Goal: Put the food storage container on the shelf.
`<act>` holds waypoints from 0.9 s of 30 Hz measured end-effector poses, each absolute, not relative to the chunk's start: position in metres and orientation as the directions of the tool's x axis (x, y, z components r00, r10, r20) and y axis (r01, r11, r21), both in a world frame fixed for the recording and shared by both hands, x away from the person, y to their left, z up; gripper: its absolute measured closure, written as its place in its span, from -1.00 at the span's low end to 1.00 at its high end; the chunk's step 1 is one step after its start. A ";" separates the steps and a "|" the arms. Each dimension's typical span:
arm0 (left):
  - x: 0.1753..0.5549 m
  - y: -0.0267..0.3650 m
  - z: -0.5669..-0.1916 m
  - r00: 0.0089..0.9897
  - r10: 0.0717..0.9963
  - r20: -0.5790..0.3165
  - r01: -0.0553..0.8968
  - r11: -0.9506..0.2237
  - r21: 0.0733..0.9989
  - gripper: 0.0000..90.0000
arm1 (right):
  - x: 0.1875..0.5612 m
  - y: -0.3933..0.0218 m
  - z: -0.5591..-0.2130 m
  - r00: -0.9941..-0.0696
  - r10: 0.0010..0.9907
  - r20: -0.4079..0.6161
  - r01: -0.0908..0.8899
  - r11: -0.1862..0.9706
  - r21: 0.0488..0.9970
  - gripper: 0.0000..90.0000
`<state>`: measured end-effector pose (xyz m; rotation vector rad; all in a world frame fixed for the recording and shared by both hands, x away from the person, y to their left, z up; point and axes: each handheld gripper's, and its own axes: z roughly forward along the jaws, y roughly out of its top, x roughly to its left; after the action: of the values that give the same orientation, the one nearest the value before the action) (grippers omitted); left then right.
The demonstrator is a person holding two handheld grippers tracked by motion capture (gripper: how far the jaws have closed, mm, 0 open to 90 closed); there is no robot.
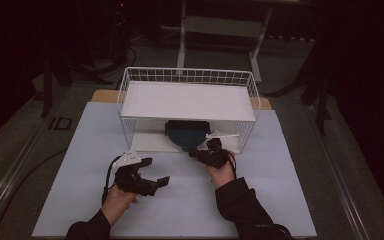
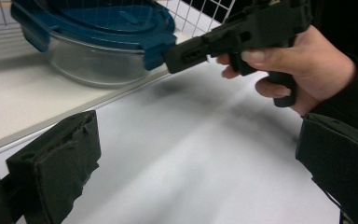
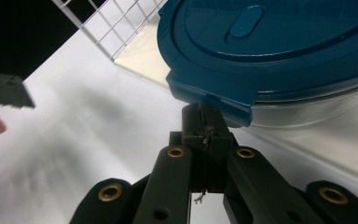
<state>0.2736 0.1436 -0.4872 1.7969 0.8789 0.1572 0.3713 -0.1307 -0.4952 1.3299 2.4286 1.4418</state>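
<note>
- Right claw [image 3: 205, 133] pressed together, tip at the blue clip of the lidded glass container [image 1: 186, 134] in the wire basket [image 1: 130, 80].
- Left claw [image 1: 152, 172] spread, idle.
- Risk: tip skids off, shoving container deeper.

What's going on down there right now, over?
Right gripper shut, tips at the container lid's clip. Left gripper open, holding nothing. Container sits under the rack shelf. Nothing blocking.

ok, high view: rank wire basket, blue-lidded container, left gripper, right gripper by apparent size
1. wire basket, far the largest.
2. blue-lidded container, though it sits under the basket's shelf and is partly hidden.
3. left gripper and right gripper: too alike to rank; the left sits nearer the camera.
</note>
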 end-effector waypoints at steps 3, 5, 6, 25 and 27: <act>0.273 0.143 -0.488 0.721 0.626 -0.298 0.485 -0.148 0.862 -0.99 | 0.376 -0.129 -0.494 -0.632 0.674 0.381 0.655 0.203 0.728 1.00; 0.273 0.142 -0.488 0.724 0.624 -0.293 0.482 -0.153 0.863 -0.99 | 0.378 -0.128 -0.494 -0.627 0.679 0.383 0.656 0.195 0.729 1.00; 0.272 0.142 -0.487 0.725 0.624 -0.292 0.479 -0.151 0.865 -0.99 | 0.380 -0.128 -0.493 -0.625 0.681 0.382 0.657 0.195 0.728 1.00; 0.271 0.142 -0.486 0.728 0.623 -0.287 0.473 -0.153 0.868 -0.99 | 0.368 -0.125 -0.494 -0.661 0.656 0.365 0.626 0.213 0.750 0.30; 0.270 0.142 -0.485 0.730 0.621 -0.286 0.471 -0.154 0.869 -0.99 | 0.363 -0.127 -0.494 -0.669 0.654 0.355 0.615 0.217 0.758 -0.04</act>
<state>0.2705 0.1417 -0.4848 1.7973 0.8575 0.1644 0.3630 -0.1273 -0.4935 1.2609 2.4186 1.4745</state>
